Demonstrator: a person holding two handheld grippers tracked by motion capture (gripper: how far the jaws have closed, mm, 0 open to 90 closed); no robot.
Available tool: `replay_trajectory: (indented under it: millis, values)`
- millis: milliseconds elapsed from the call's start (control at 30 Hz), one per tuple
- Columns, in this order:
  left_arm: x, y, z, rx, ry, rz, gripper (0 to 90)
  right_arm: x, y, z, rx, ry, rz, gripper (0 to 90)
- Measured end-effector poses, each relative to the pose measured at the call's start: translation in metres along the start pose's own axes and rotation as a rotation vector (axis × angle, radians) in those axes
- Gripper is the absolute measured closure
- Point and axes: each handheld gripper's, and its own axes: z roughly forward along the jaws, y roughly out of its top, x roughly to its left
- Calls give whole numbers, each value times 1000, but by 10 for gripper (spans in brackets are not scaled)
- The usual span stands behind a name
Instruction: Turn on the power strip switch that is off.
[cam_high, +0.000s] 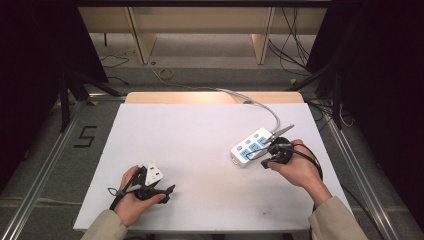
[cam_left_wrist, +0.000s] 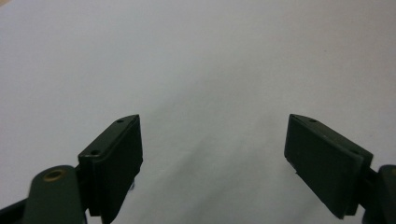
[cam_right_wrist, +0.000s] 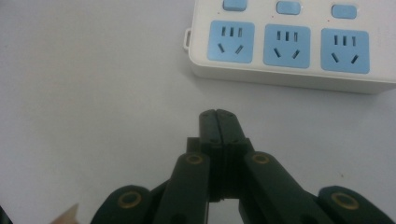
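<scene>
Right claw (cam_right_wrist: 218, 114), pressed together and empty, hovers near the white plastic power strip with blue sockets (cam_high: 252, 146) at three o'clock on the white worktop (cam_high: 200, 150), perhaps to press a switch, while the left claw (cam_left_wrist: 212, 154) rests apart at seven o'clock.

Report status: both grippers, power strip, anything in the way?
Left gripper open, empty, over bare table. Right gripper shut, empty, just short of the power strip. Nothing between them.

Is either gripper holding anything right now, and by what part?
Nothing is held. The left gripper is open over bare table; the right gripper is shut empty near the power strip.
</scene>
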Motion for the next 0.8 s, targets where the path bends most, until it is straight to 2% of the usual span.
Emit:
replay_trajectory:
  millis: [367, 800]
  values:
    - [0, 0, 0, 5, -1, 0, 193, 0, 11, 0, 28, 0, -15, 900]
    - [0, 0, 0, 4, 0, 1, 194, -4, 19, 0, 37, -7, -15, 900]
